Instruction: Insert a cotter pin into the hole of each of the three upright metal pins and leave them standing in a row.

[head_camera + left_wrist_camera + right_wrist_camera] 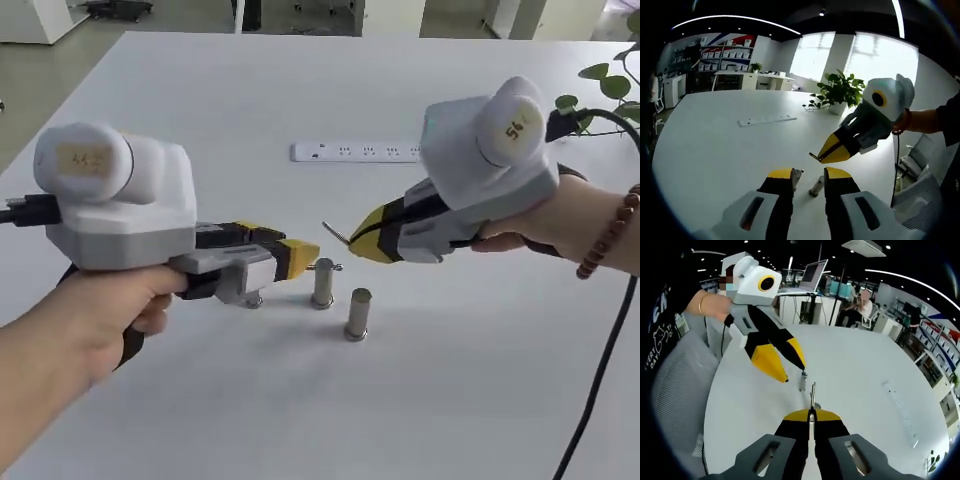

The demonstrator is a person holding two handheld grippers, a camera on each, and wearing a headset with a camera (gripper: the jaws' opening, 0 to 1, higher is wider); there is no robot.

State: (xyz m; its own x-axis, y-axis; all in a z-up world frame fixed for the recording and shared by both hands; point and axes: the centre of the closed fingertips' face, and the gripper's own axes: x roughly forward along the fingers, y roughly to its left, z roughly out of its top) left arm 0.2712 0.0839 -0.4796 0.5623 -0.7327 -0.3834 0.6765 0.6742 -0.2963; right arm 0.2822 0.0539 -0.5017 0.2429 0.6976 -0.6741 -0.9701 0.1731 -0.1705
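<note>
The right gripper (358, 243), at centre right of the head view, has its jaws pressed together on a cotter pin (336, 234), whose free end sticks out toward the left of the frame. In the right gripper view the thin pin runs up the picture from between the yellow tips. The left gripper (306, 256), at centre left, has its jaws apart and grips nothing.

Just below the centre of the head view, on the white table (200, 120), the middle metal pin (322, 284) stands upright with a small crossbar near its top, which looks like a cotter pin already fitted. The bare metal pin (358, 314), to its lower right, stands upright with no crossbar. A 3rd metal pin (253, 299) is mostly hidden under the left gripper, so I cannot tell whether it is fitted.

The step in hand appears to be bringing the held cotter pin, now above and apart from the metal pins, to an unfitted one. The next move likely calls for lowering it level with that pin's hole, lining up its tip, and pushing straight through, perhaps with the left gripper steadying the post so it does not topple.
</note>
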